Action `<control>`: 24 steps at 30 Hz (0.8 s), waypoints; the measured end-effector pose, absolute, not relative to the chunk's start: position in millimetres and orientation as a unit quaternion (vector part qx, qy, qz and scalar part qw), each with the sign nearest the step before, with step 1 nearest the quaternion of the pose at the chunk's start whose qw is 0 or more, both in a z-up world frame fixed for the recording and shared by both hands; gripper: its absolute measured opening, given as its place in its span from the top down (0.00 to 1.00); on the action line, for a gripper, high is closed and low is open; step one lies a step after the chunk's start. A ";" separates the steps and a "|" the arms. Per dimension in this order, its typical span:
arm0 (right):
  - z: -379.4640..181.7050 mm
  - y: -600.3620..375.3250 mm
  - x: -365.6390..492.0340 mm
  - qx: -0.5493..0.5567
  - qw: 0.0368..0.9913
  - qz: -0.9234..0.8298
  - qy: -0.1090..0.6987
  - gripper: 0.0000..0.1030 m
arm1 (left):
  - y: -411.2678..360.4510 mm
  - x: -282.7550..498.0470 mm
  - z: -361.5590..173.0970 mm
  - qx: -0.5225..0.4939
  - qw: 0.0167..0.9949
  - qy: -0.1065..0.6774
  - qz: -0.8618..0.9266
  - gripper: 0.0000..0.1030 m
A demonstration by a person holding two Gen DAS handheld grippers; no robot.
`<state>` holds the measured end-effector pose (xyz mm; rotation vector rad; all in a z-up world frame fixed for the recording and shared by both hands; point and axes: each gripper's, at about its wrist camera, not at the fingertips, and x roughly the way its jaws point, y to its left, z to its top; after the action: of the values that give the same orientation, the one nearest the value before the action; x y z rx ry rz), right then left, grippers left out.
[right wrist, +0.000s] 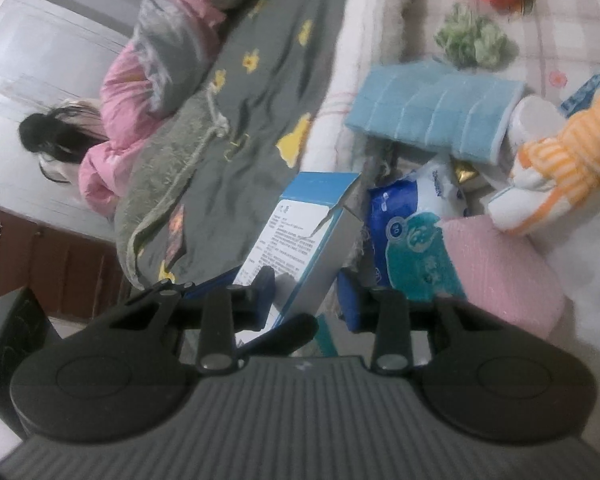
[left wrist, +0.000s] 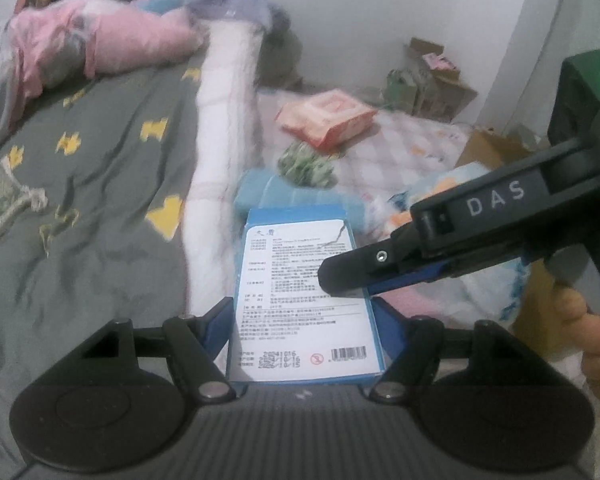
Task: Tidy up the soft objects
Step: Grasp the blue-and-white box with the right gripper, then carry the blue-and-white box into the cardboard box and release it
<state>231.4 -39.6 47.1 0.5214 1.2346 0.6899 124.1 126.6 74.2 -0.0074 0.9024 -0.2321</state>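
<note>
A blue and white carton (left wrist: 300, 300) with a printed label sits between the fingers of my left gripper (left wrist: 302, 316), which is shut on its sides. My right gripper (left wrist: 352, 276) reaches in from the right, its tips over the carton's right edge. In the right wrist view the carton (right wrist: 300, 248) lies between that gripper's (right wrist: 312, 296) parted blue pads, and I cannot tell whether they press on it. A folded blue towel (right wrist: 428, 116), a green knitted bundle (right wrist: 472, 40), a blue wipes pack (right wrist: 416, 236), a pink pad (right wrist: 500, 272) and an orange striped plush (right wrist: 556, 164) lie beyond.
A bed with a grey quilt (left wrist: 84, 184) and pink bedding (left wrist: 100, 44) fills the left. An orange pack (left wrist: 324, 120) lies on the checked mat (left wrist: 404, 144). Cardboard boxes (left wrist: 432, 76) stand by the wall. A person with dark hair (right wrist: 56, 140) is at the bed's far side.
</note>
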 end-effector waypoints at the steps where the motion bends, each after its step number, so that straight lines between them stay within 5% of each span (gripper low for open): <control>1: 52.6 -47.0 227.8 0.241 0.732 0.315 0.554 0.68 | 120.9 122.2 79.4 -0.001 0.896 0.429 -0.117 0.29; 13: 109.5 -199.7 186.6 0.301 0.792 0.267 0.459 0.68 | -13.0 130.6 122.4 0.053 0.901 0.368 -0.222 0.29; 24: 82.9 -394.6 155.7 0.367 0.813 0.129 0.433 0.69 | -190.0 181.5 84.5 0.074 0.840 0.411 -0.346 0.28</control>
<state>155.7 -394.6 82.9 0.7841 0.9243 0.2758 181.5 -190.0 84.5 0.1559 0.8680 -0.7320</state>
